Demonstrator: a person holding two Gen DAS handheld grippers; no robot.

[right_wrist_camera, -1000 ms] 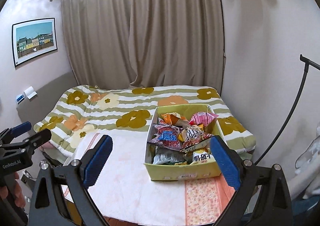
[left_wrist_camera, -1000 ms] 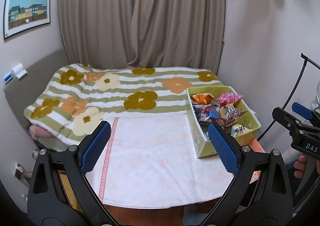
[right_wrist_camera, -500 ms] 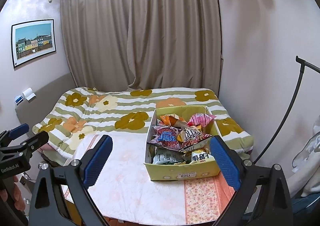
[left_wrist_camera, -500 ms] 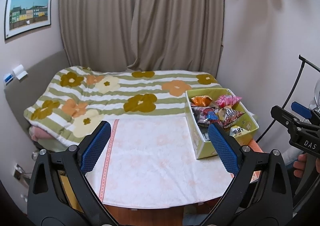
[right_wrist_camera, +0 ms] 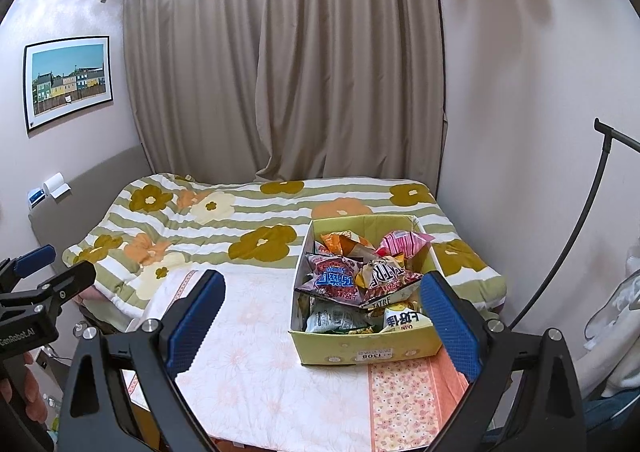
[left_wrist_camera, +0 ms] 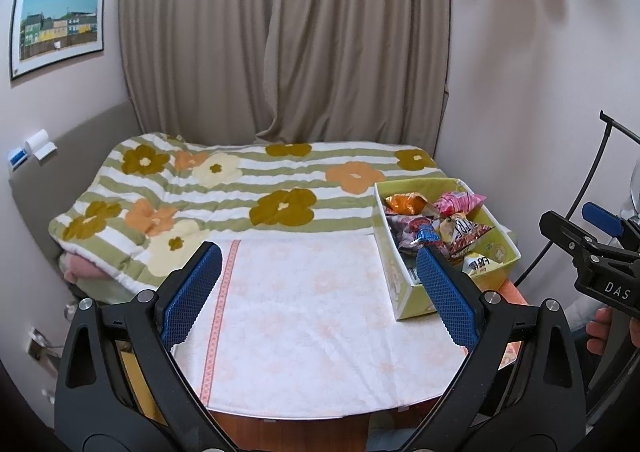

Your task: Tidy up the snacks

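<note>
Taupe curtains drawn across far wall; framed townscape print left; bed under flowered striped quilt.

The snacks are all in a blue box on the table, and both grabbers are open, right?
Not quite: the box is yellow-green, not blue, as the right wrist view shows. The snacks are in it on the table, and both grippers, left and right, are open.

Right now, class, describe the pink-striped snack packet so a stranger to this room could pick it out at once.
Find the table under its pale floral cloth in front of the bed, then the yellow-green cardboard box on its right side. The pink-striped snack packet lies at the box's far right corner, beside an orange bag. It is the only pink-and-white one in the pile.
</note>
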